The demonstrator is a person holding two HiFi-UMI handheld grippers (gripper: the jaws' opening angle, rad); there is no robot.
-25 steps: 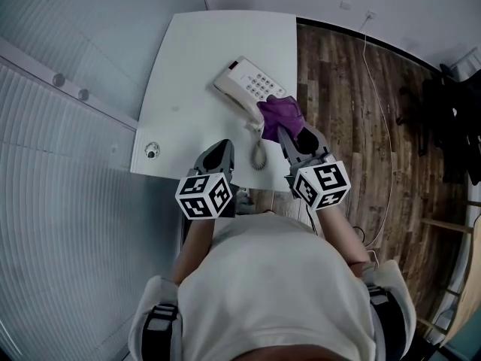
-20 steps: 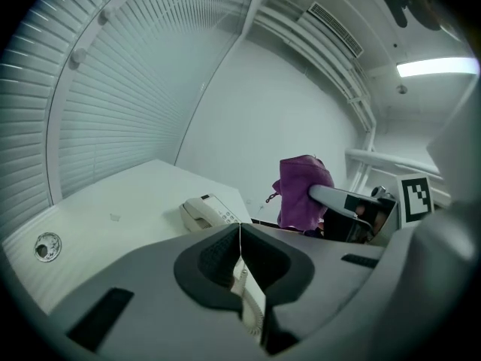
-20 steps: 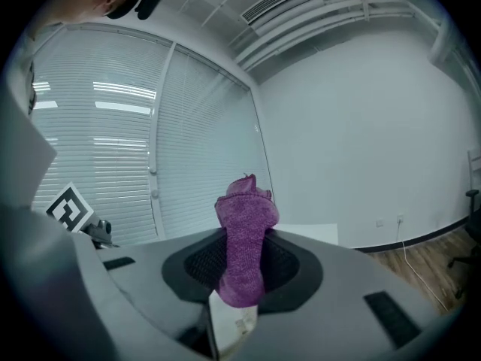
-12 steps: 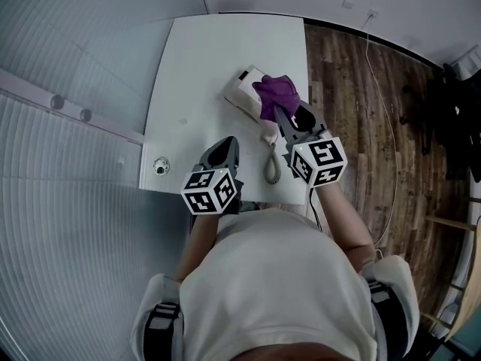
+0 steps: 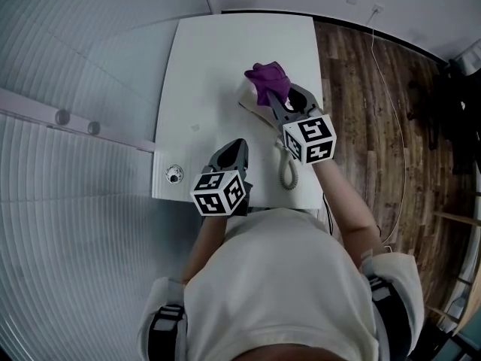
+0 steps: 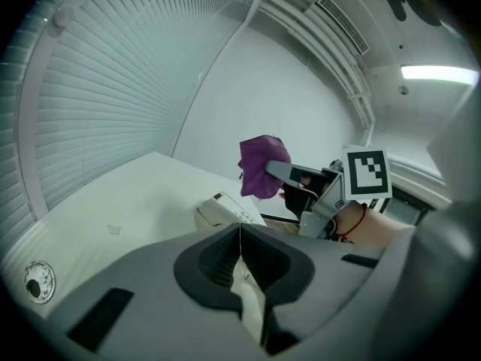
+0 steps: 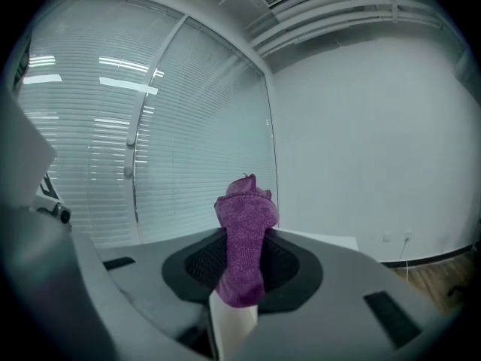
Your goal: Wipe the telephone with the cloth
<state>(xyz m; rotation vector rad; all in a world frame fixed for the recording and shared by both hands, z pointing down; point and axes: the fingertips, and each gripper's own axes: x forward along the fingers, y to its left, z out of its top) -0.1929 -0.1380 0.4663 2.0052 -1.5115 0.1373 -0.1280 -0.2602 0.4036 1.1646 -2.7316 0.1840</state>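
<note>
Head view: right gripper [image 5: 276, 102], fingers clenched on purple cloth [image 5: 267, 78] over telephone [image 5: 250, 104]; left gripper [image 5: 236, 148], fingers together, empty.

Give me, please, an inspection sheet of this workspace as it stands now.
Surface: white table, mostly bare.
Job's things: white telephone near the right edge; purple cloth over it, contact unclear.
Clutter: small round fitting at the near left corner.
Grippers: left gripper shut, empty, apart from the telephone; right gripper shut on the purple cloth.
Cables: coiled cord on the table by the near edge; thin cable across the wooden floor.
Surroundings: blinds at left, dark items at far right.
</note>
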